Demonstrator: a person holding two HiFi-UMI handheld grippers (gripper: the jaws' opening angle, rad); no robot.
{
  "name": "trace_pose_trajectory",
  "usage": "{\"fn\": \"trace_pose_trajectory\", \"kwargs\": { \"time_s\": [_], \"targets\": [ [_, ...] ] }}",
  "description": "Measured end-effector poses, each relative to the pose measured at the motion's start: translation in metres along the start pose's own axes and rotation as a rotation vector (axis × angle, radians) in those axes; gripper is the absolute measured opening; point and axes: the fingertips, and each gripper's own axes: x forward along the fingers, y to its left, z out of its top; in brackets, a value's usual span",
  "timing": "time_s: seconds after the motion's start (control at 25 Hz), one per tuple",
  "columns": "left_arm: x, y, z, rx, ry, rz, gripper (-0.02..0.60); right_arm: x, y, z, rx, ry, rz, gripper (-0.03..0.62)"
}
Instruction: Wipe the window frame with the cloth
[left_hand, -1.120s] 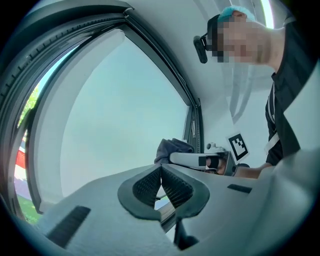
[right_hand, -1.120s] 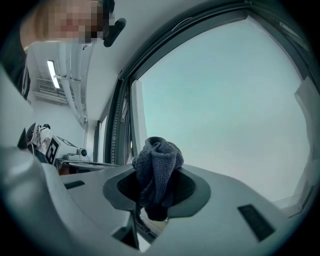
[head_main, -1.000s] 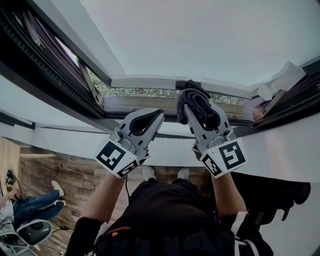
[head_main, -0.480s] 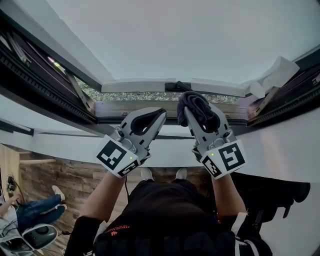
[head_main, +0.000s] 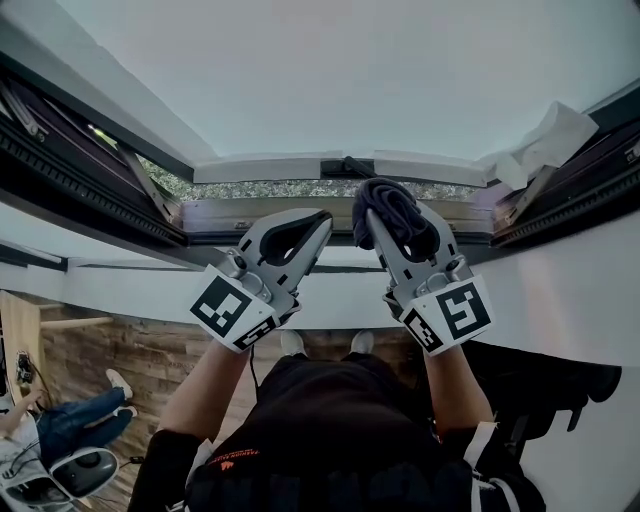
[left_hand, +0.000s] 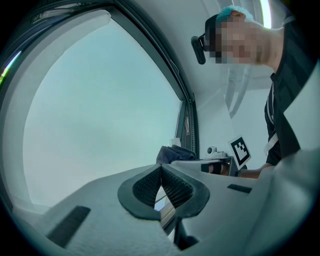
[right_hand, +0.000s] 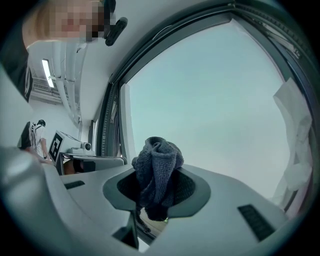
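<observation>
Nearest me is the person's black shirt (head_main: 340, 430), both forearms raised toward the window. Off to the left below, the wooden floor (head_main: 120, 350) shows, with someone else's legs in jeans (head_main: 70, 420) stretched out on it. The left tool (head_main: 318, 222) is held up with its ribbed pads pressed together at the tips and nothing between them. Just beside it, the right tool (head_main: 400, 218) is clamped on a dark, bunched cloth (head_main: 385, 200), whose folds bulge out past the tips. From the head view the cloth sits up against the lower rail of the window frame (head_main: 240, 212), just under a black handle (head_main: 345, 166) on the white sash; I cannot tell whether it actually touches the rail. Through the narrow gap between rail and sash, a strip of green leaves (head_main: 270, 188) is visible. Beyond that rises the big pale pane (head_main: 350, 70), and a crumpled white sheet (head_main: 540, 145) sticks to the frame's far right corner.
</observation>
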Motion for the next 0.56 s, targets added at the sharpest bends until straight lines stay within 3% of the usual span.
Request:
{"fn": "trace_pose_trajectory", "kwargs": {
  "time_s": [0.56],
  "targets": [
    [0.011, -0.006, 0.002, 0.001, -0.003, -0.034, 0.020, -0.004, -0.005, -0.003, 0.000, 0.015, -0.014, 0.110]
  ]
}}
